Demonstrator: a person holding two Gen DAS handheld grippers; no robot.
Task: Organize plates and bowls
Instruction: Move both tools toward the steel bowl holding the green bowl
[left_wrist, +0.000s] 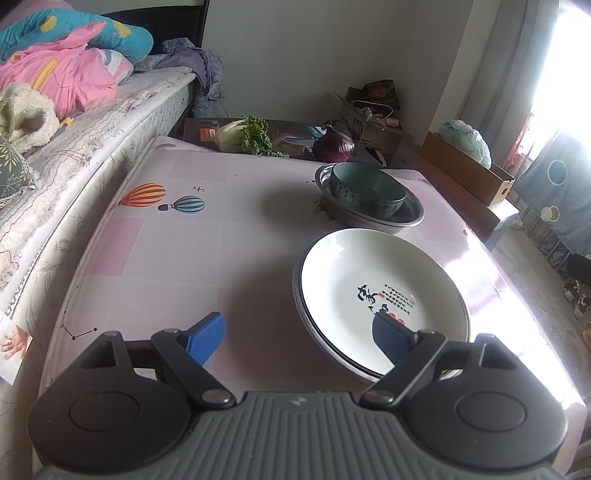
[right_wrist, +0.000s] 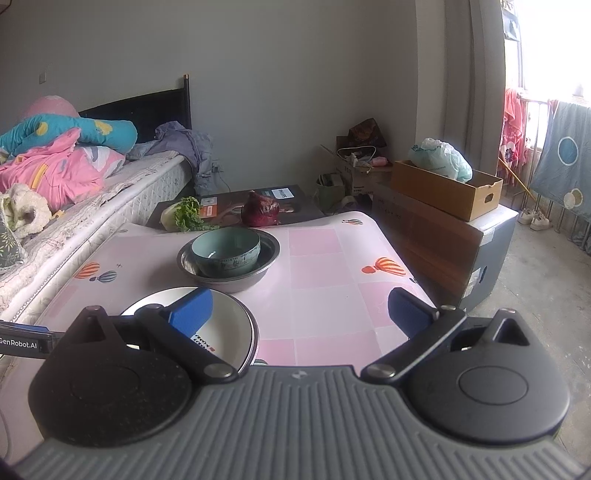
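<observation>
A white plate (left_wrist: 380, 291) (right_wrist: 221, 325) with dark writing lies stacked on a metal-rimmed plate near the table's front. Behind it a teal bowl (left_wrist: 365, 188) (right_wrist: 227, 251) sits inside a steel basin (left_wrist: 402, 218) (right_wrist: 229, 278). My left gripper (left_wrist: 299, 334) stands open low over the table, its right fingertip over the plate's near rim and its left one over bare cloth. My right gripper (right_wrist: 301, 308) is open too, its left fingertip above the plate's right side, nothing between the fingers.
The table wears a pink checked cloth (left_wrist: 207, 243) with balloon prints. A leafy cabbage (left_wrist: 243, 136) and a red cabbage (left_wrist: 334, 146) lie at the far edge. A bed (left_wrist: 74, 129) runs along the left; a cardboard box (right_wrist: 447, 188) on a cabinet stands right.
</observation>
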